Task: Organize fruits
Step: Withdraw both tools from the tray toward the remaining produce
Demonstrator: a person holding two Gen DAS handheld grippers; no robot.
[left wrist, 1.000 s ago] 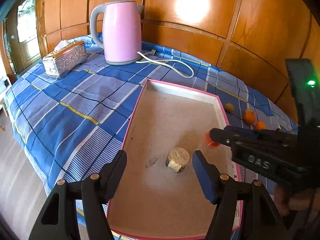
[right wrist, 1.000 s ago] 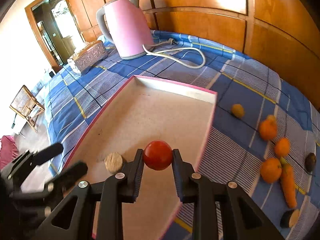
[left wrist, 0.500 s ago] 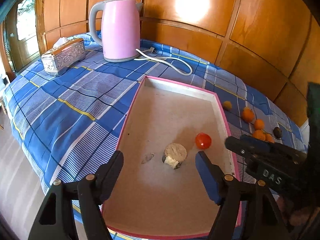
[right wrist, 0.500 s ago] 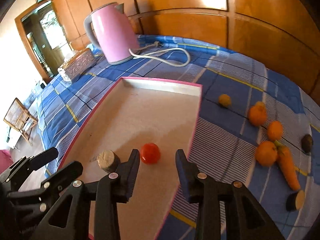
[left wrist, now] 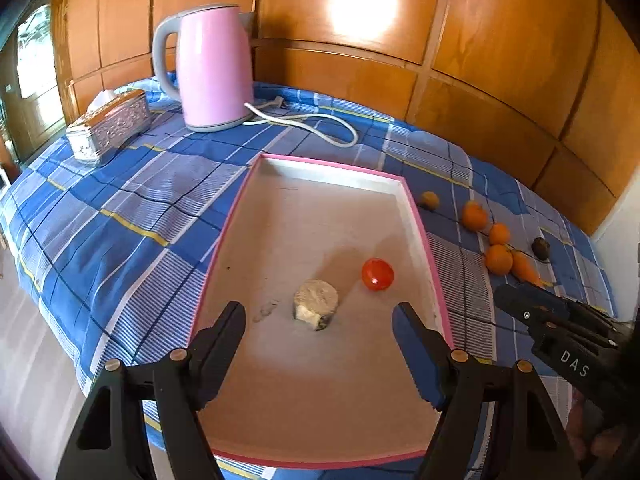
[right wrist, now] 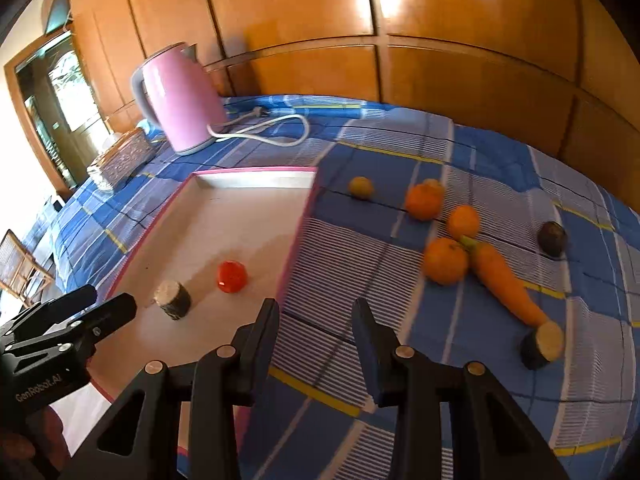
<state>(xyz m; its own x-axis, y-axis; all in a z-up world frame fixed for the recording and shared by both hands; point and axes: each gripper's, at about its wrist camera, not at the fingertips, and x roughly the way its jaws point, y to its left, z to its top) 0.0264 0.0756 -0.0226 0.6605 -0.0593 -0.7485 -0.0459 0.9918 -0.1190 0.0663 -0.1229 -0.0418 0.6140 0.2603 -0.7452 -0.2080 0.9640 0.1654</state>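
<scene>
1. While the pink-rimmed tray point(left wrist: 408, 216) on the blue checked desk point(right wrist: 500, 168) holds only a red tomato point(right wrist: 231, 276) and a cut stub point(right wrist: 173, 299), most produce waits outside it.
2. Right of the tray lie the carrot point(right wrist: 504, 280), its long axis running toward the near edge, and the oranges point(right wrist: 445, 260).
3. Nearer them, the right tool point(right wrist: 316, 332) has just been opening; its jaws stand apart, empty.
4. Over the tray, the left tool point(left wrist: 320, 344) gapes wide, holding nothing.
</scene>
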